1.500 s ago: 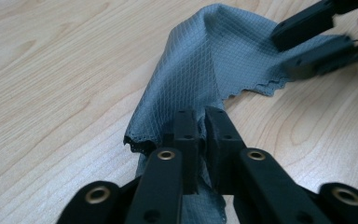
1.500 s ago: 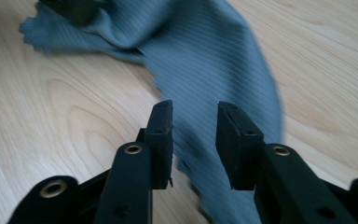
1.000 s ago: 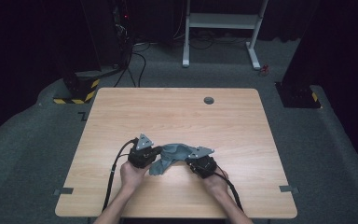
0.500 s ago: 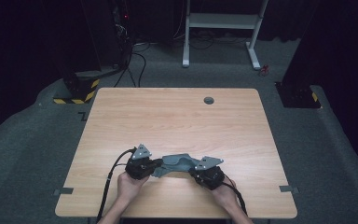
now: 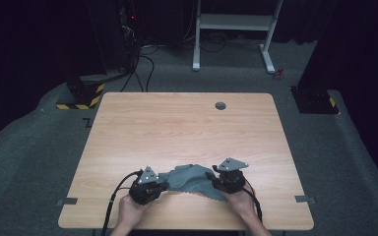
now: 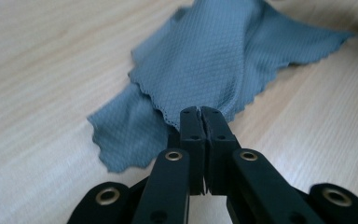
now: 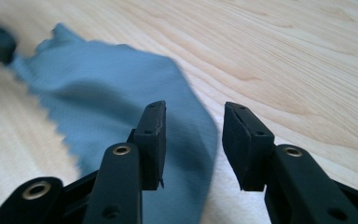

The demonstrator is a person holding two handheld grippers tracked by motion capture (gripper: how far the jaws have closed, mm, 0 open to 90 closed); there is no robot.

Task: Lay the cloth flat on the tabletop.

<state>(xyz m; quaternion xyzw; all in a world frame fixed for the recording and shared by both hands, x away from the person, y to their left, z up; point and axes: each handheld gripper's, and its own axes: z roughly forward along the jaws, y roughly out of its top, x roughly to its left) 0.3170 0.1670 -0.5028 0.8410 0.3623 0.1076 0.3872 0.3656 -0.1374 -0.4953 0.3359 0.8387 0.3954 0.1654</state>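
One grey-blue scalloped microfibre cloth (image 5: 189,178): soft, light, grip edges | left tool (image 6: 200,113) pinches edge | right tool (image 7: 193,122) just opening, cloth released

Waffle-textured matt cloth (image 6: 205,60), wood-grain table (image 5: 177,128)

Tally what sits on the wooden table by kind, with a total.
Blue-grey cloth: 1
Hand-held claws: 2, the left claw shut on the cloth's edge, the right claw just opened with cloth lying under its jaws
Round grommet in the table: 1
Total: 4
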